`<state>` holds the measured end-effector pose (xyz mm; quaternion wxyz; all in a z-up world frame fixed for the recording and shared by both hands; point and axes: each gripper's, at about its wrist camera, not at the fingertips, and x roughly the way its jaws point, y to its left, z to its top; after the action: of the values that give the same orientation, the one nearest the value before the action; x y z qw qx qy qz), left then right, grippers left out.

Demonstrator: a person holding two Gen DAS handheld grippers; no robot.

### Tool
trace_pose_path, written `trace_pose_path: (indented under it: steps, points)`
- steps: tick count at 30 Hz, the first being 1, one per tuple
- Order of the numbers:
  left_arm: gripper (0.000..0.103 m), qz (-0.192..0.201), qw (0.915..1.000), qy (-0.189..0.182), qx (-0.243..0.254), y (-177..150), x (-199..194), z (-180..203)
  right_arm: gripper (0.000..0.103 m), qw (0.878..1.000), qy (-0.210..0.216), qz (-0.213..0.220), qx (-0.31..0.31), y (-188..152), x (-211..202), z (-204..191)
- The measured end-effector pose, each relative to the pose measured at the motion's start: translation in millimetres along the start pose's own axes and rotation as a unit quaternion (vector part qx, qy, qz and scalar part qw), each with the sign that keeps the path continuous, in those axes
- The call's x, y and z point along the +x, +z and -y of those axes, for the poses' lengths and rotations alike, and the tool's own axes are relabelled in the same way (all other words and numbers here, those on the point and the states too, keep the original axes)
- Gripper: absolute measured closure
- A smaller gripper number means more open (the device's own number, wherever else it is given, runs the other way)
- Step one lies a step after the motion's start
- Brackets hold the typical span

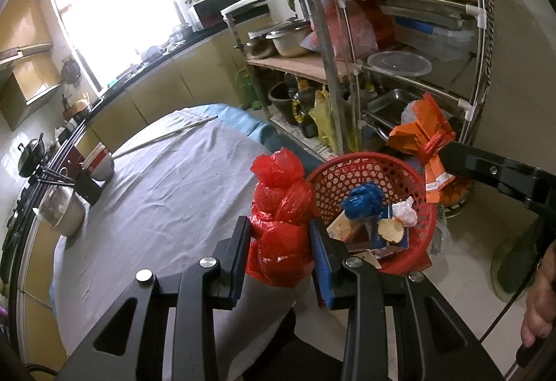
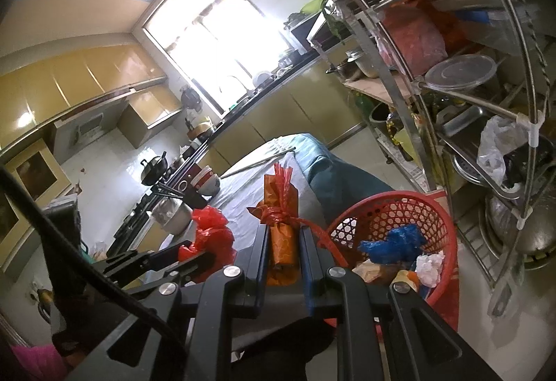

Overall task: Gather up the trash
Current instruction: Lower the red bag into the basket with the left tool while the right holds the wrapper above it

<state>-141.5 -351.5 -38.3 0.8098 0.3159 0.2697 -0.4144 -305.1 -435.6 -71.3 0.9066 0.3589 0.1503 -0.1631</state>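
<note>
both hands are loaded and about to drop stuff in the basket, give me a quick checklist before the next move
1. Left gripper grip on the crumpled red plastic bag: ok, fingers closed on its sides.
2. Right gripper grip on the orange packet tied with red plastic strip: ok, clamped between both fingers.
3. Round red plastic mesh basket open on top: ok, mouth is unobstructed.
4. Room in the basket: ok, the blue plastic bag, the white crumpled paper and scraps sit low on one side.
5. Held items over the basket: not ok, both are beside its rim.
6. Basket's footing: cannot tell, its base is hidden.
</note>
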Motion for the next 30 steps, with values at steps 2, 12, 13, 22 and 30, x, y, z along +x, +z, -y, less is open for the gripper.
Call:
trace_pose_path:
  steps: [2, 12, 13, 22, 30]
  points:
    - [0.067, 0.001, 1.0, 0.002, 0.003, 2.8, 2.7, 2.8, 0.085, 1.0, 0.0, 0.003, 0.003, 0.6, -3.0, 2.3]
    - [0.067, 0.002, 0.9998, 0.003, 0.018, 14.6, 16.7, 17.8, 0.085, 1.0, -0.008, 0.014, 0.011, 3.4, -11.9, 15.5]
    - [0.067, 0.003, 0.9998, 0.001, 0.021, 15.9, 18.0, 20.1, 0.085, 1.0, -0.008, 0.015, 0.011, 3.4, -12.5, 16.9]
    - [0.067, -0.002, 0.9996, -0.009, 0.028, 21.8, 28.3, 34.4, 0.085, 0.999, -0.007, 0.022, 0.025, 5.0, -17.3, 28.0]
    - [0.067, -0.003, 0.9994, -0.013, 0.033, 24.8, 38.1, 41.9, 0.085, 0.999, -0.01, 0.028, 0.027, 6.2, -20.6, 33.9]
